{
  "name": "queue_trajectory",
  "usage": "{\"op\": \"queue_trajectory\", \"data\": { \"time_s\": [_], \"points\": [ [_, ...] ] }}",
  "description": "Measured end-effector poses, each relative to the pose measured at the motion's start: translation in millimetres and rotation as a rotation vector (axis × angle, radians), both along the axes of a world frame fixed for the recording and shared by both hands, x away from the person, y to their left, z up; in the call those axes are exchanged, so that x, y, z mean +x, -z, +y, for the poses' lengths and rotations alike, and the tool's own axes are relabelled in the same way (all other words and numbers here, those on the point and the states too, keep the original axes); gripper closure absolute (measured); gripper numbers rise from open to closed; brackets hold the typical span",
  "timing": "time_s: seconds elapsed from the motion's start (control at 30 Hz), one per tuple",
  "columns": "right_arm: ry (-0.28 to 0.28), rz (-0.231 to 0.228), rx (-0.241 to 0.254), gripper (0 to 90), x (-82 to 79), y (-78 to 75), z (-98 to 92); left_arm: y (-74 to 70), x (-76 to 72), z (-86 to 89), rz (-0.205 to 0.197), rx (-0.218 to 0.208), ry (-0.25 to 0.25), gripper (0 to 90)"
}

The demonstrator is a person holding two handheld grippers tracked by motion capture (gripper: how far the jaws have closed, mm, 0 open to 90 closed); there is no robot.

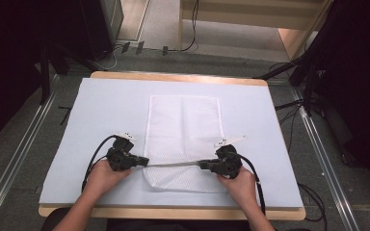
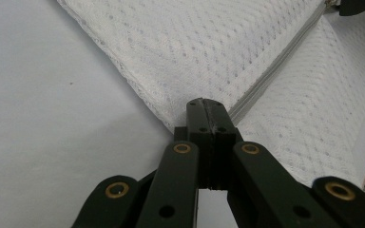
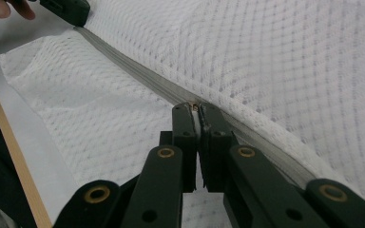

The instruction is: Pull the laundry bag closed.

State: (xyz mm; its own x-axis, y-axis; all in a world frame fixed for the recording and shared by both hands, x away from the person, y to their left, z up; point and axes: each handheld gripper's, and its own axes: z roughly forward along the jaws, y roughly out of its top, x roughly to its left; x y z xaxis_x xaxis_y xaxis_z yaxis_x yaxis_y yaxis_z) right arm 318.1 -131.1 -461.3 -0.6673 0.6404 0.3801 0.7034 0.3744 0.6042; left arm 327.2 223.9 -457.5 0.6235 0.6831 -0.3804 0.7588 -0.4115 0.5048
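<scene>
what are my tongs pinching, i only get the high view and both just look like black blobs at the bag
Observer: The left tongs are shut on the edge of the white mesh bag, right at the end of its grey zipper.
Operator: and the right ones
Observer: The right tongs are shut on a small piece at the zipper line, likely the pull.
Operator: is the bag lying flat
Observer: Not near the person; the zipper edge is lifted off the pale blue table cover and pulled taut between both tongs.
</scene>
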Motion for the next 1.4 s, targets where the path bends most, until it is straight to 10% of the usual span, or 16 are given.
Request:
{"op": "queue_trajectory", "data": {
  "time_s": [1.4],
  "points": [
    [0.036,0.003,0.005,88.7,-7.2,1.1,-23.3,0.2,0.3,0.6,0.001,-0.003,0.002,90.0]
  ]
}}
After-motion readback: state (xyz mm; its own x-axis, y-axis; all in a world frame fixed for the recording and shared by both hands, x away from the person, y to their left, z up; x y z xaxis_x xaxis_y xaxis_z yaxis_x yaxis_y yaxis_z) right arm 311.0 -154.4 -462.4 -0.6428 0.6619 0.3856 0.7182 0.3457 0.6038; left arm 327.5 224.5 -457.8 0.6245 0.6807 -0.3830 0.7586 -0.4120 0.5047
